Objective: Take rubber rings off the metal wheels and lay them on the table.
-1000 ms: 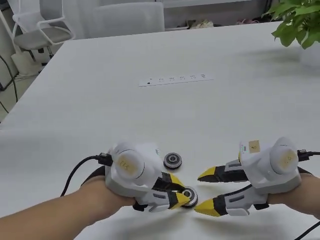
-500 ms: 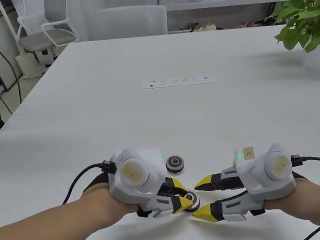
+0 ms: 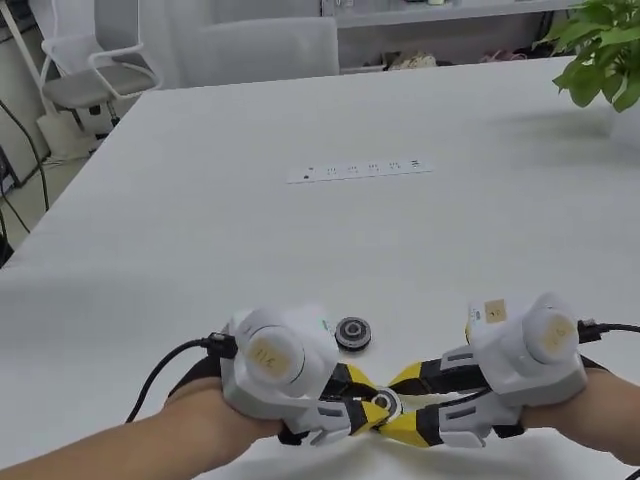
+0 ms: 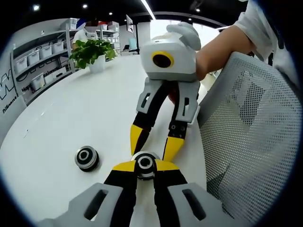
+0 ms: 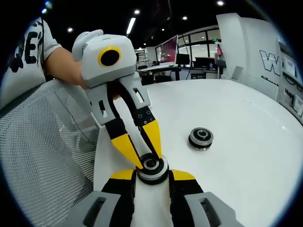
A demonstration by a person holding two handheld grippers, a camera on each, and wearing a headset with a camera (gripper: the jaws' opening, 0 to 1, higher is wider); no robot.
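Observation:
A small metal wheel with a black rubber ring (image 3: 381,404) hangs just above the table's near edge between both grippers. My left gripper (image 3: 368,410) is shut on it, its yellow tips pinching the wheel (image 4: 144,163). From the opposite side my right gripper (image 3: 392,412) has its yellow tips pressed against the same wheel's (image 5: 151,169) rim. A second wheel with its rubber ring (image 3: 352,333) lies flat on the white table (image 3: 300,240) just beyond the left gripper, and is also seen from the left gripper view (image 4: 87,158) and the right gripper view (image 5: 200,137).
A flush power strip (image 3: 360,170) sits mid-table. A potted plant (image 3: 600,55) stands at the far right corner. A white chair (image 3: 90,60) is beyond the far left corner, and a grey mesh chair (image 4: 251,118) is at the near edge.
My right gripper has moved left to the wheel held by the left one and its jaws have narrowed from wide open onto the wheel. The camera has tilted slightly.

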